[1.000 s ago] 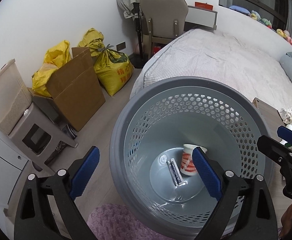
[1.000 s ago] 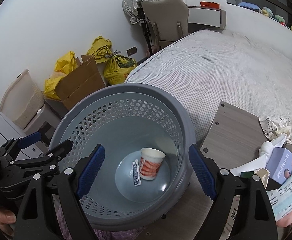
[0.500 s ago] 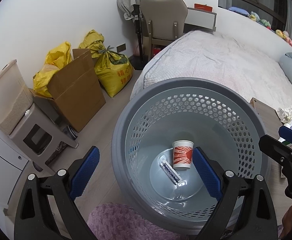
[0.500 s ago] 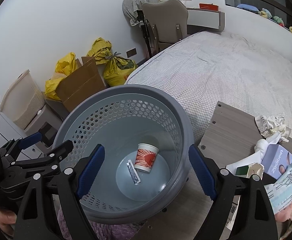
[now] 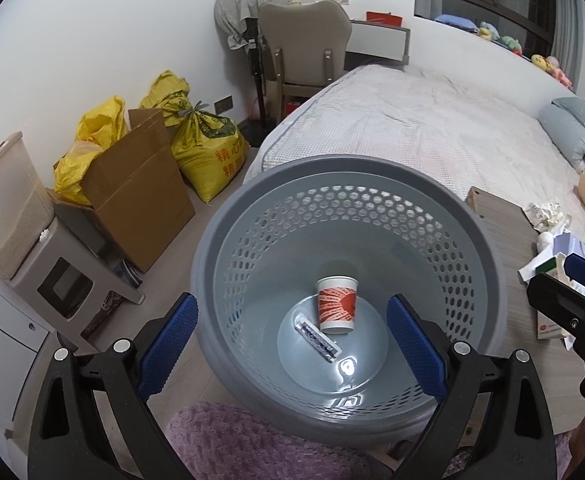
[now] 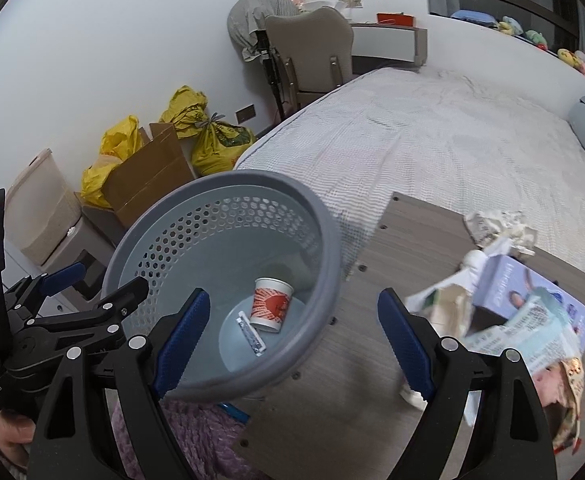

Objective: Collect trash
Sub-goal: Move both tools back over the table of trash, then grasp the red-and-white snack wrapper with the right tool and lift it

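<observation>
Left gripper (image 5: 288, 344): released, jaws wide, above basket.
Right gripper (image 6: 292, 336): released, over basket rim and table (image 6: 356, 344).
Basket (image 5: 228, 224): holds cup (image 5: 336, 304) and wrapper (image 5: 319, 342).
Remaining trash (image 6: 500, 228): far right on table.

A cup (image 5: 337, 305) and a wrapper (image 5: 319, 338) are found inside the basket (image 5: 488, 256), the wrapper lying just left of the cup on the bottom. The basket is placed left of the tabletop (image 6: 376, 280), at the near corner of the bed (image 6: 432, 148). Crumpled paper (image 6: 500, 228), a box (image 6: 532, 292) and packets (image 6: 532, 332) are spread on the tabletop's right part. A carton (image 5: 136, 184) and sacks (image 5: 208, 152) are set against the wall, left of the bed; a chair (image 5: 304, 40) is seen behind them.
</observation>
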Demonstrator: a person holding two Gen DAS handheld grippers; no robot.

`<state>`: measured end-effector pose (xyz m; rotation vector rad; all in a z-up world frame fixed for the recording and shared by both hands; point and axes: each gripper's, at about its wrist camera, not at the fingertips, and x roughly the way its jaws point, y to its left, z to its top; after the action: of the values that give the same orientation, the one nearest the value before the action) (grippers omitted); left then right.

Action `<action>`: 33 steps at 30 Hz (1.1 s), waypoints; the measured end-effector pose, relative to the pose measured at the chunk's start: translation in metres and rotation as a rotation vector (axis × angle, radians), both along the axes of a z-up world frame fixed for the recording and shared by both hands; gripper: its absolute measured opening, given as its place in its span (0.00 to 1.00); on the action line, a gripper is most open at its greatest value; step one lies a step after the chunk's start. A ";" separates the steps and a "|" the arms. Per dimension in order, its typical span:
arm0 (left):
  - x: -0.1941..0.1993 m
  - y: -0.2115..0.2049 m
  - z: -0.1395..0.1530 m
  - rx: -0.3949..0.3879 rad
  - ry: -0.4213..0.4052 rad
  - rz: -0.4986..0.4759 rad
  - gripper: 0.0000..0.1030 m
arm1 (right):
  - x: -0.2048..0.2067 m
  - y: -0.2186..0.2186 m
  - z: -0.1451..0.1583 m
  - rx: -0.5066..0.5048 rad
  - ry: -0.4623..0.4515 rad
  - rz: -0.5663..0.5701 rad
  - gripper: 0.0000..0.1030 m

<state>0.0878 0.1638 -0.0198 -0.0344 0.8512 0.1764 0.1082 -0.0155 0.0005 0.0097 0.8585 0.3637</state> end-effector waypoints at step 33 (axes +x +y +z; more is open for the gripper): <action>-0.006 -0.184 -0.005 -0.058 0.000 -0.346 0.91 | -0.076 -0.251 -0.038 0.016 0.052 -0.401 0.80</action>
<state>0.0816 -0.0197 -0.0244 0.0589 0.8491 -0.1729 0.0322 -0.2660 -0.0379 0.2047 0.8825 -0.0064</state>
